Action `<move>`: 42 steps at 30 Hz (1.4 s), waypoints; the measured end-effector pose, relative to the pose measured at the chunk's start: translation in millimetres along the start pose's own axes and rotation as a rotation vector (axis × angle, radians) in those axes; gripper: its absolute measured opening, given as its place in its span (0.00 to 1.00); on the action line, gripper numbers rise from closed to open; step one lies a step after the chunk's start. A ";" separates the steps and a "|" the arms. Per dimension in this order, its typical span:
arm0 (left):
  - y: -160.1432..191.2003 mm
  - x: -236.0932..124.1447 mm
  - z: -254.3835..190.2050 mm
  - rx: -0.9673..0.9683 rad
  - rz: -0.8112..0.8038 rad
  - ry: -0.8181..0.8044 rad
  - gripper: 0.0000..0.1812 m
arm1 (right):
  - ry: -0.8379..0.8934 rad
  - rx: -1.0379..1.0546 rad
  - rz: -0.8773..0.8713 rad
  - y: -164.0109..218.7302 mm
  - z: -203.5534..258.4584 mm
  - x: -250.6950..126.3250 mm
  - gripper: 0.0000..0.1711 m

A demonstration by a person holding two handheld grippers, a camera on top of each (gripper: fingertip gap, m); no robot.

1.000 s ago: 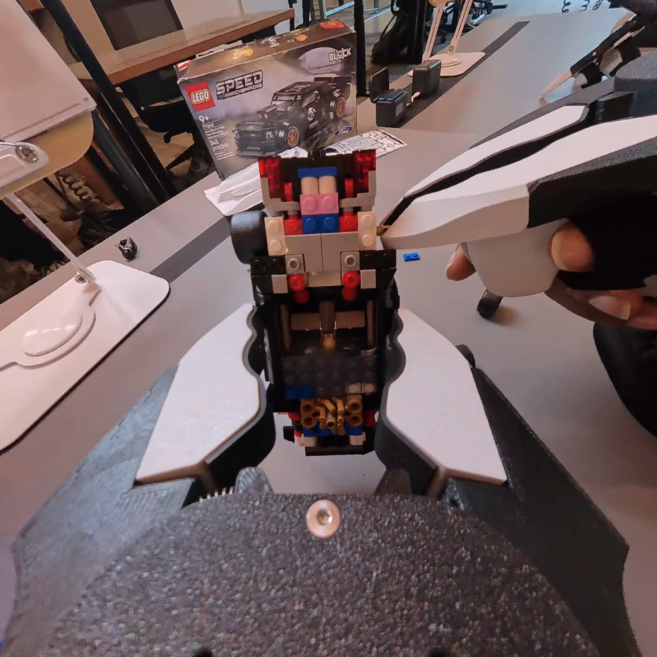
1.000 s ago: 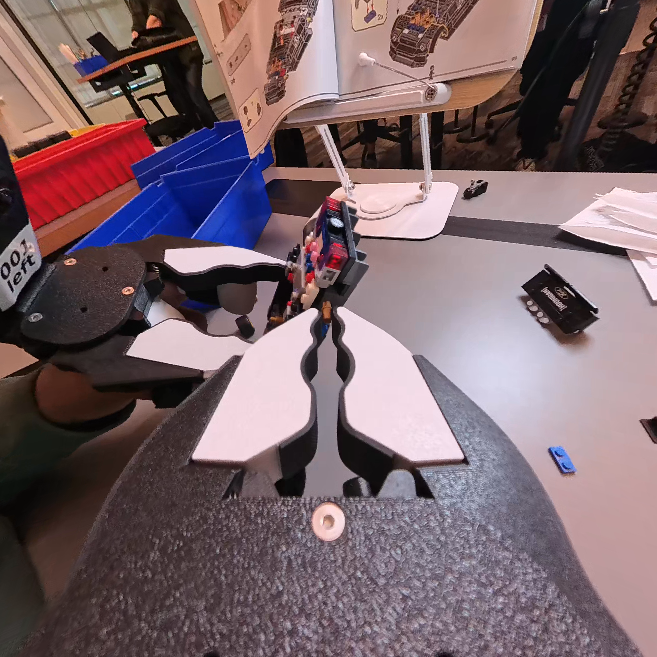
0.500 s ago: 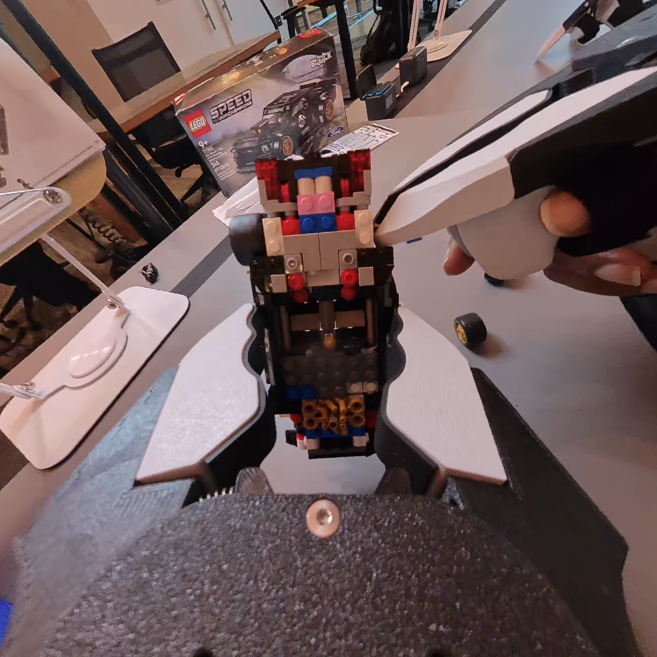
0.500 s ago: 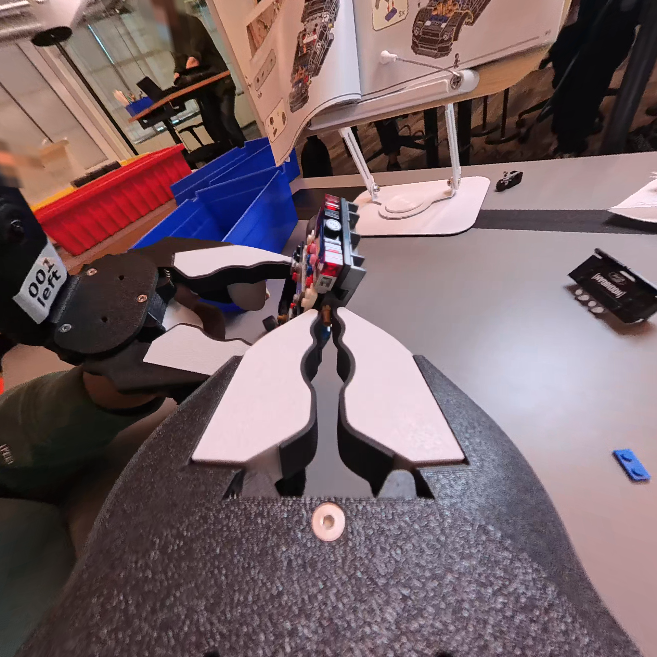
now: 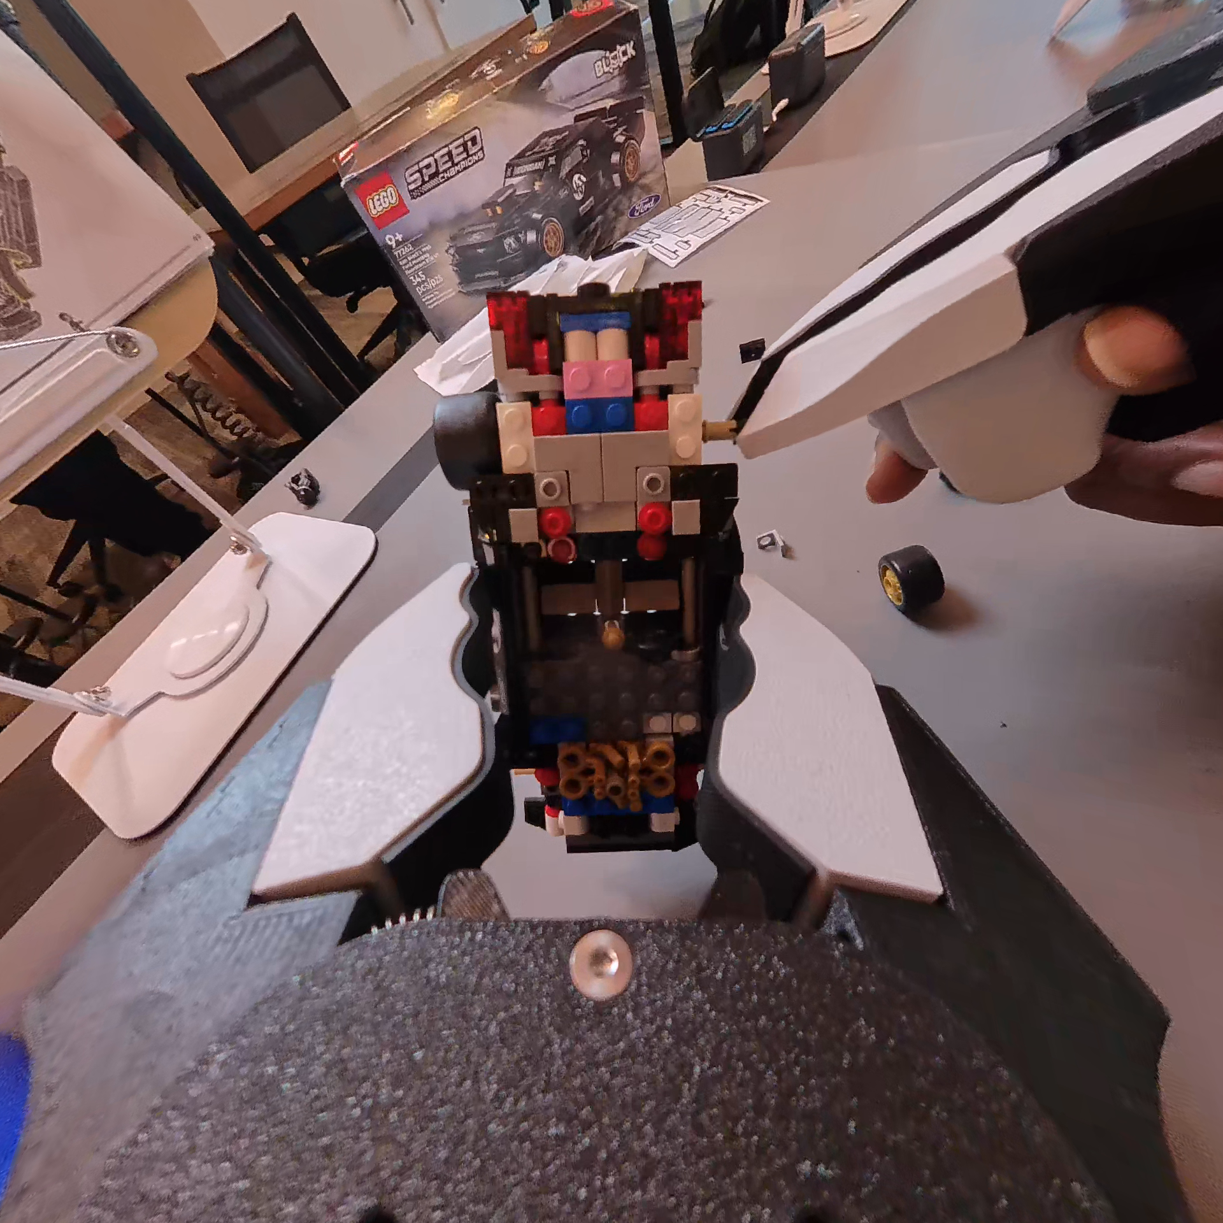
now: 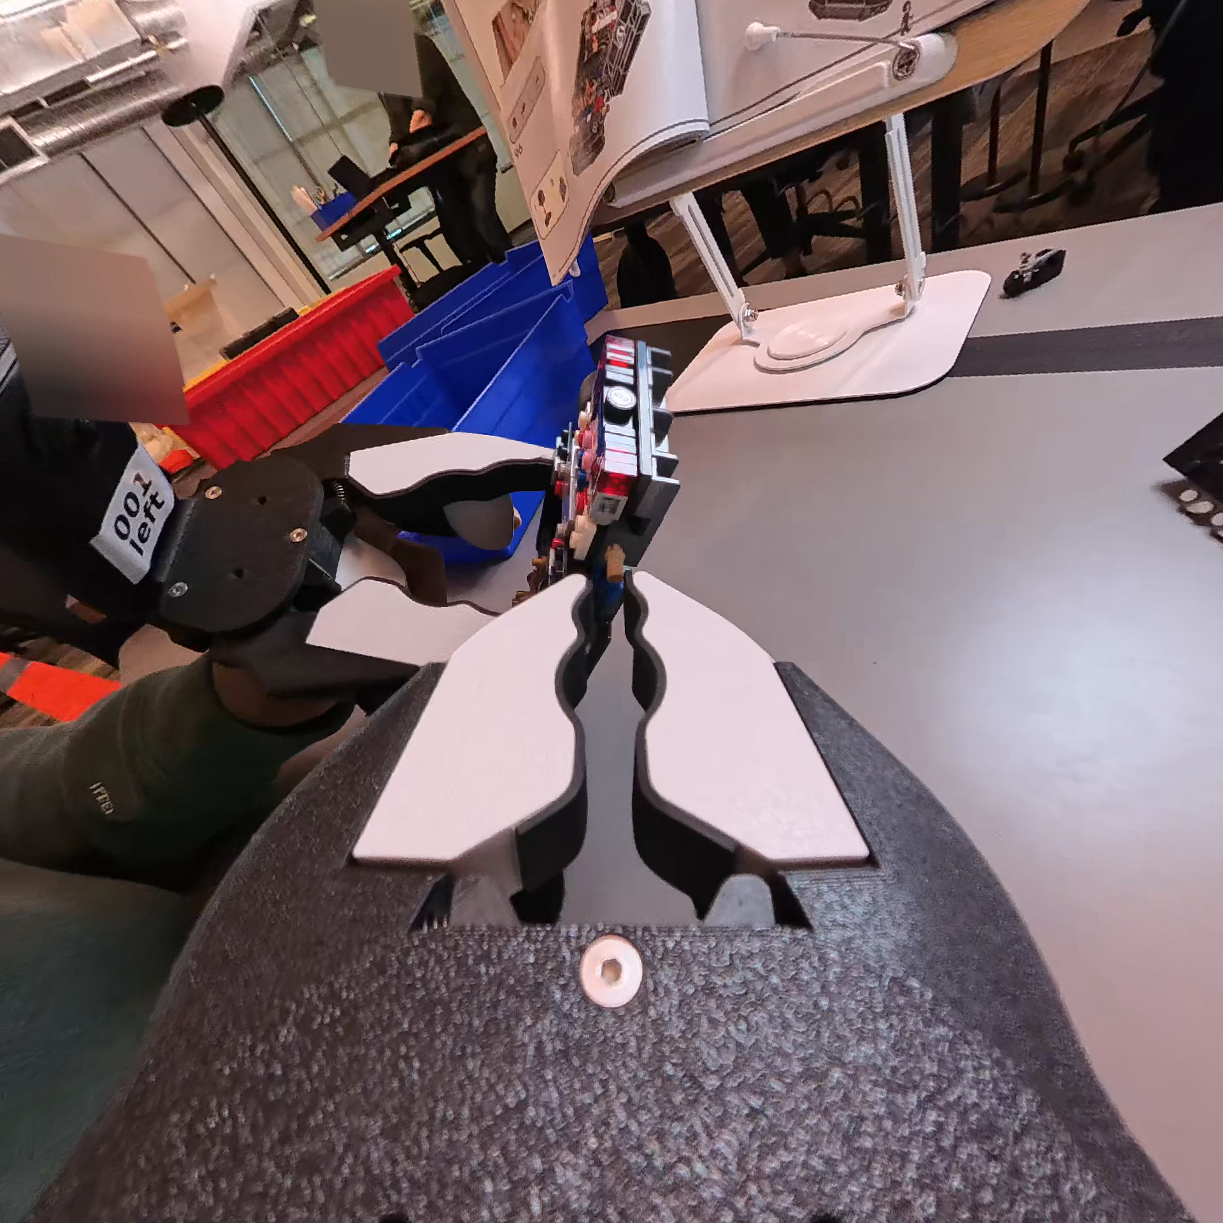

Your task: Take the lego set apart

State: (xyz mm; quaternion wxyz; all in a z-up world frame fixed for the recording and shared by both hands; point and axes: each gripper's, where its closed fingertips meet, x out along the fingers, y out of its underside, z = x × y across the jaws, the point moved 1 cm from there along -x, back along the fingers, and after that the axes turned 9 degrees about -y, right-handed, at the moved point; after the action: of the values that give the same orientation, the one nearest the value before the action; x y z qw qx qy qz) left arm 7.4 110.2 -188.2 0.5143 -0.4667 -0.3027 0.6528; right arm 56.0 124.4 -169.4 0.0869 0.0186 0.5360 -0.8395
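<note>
Two tools | left tool (image 5: 605, 662) clamps lego car (image 5: 599, 562) | right tool (image 6: 605, 582) nearly closed on tan axle pin (image 6: 617, 556) | printed box (image 5: 509, 165) behind

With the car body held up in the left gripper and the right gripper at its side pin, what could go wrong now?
1. The right gripper meets the tan axle pin only with its very tips, so it may slip off.
2. The left gripper clamps the lego car at its lower half only; a sideways pull could twist the car or break off the upper bricks.
3. The loose wheel on the table might roll if bumped.
</note>
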 end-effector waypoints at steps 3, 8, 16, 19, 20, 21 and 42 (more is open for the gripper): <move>-0.4 0.5 -2.9 0.006 0.002 0.005 0.38 | 0.015 -0.017 0.002 0.1 -1.2 0.3 0.03; 0.6 -0.1 -5.4 0.028 0.007 0.027 0.38 | 0.034 -0.040 0.028 3.1 -1.2 -0.9 0.02; 7.6 -0.9 -5.6 0.110 0.027 0.049 0.38 | 0.033 -0.020 0.055 11.9 -1.3 2.3 0.02; 10.9 0.4 -7.0 0.117 0.036 0.062 0.38 | 0.029 -0.001 0.060 15.0 -2.5 3.1 0.02; 12.9 1.2 -7.6 0.124 0.043 0.064 0.38 | 0.032 0.001 0.065 16.4 -3.0 3.8 0.02; 14.9 1.8 -8.2 0.127 0.049 0.069 0.38 | 0.035 0.002 0.070 17.9 -3.5 4.6 0.02; 17.4 41.0 -17.3 0.445 0.264 0.323 0.38 | 0.044 -0.073 0.177 -3.6 -50.0 -63.3 0.10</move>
State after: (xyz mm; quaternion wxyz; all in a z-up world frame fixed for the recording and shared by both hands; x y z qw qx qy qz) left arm 15.2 142.8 -222.2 0.5561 -0.4756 -0.0032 0.6815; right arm 114.6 179.0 -179.5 0.1498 0.0813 0.5644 -0.8077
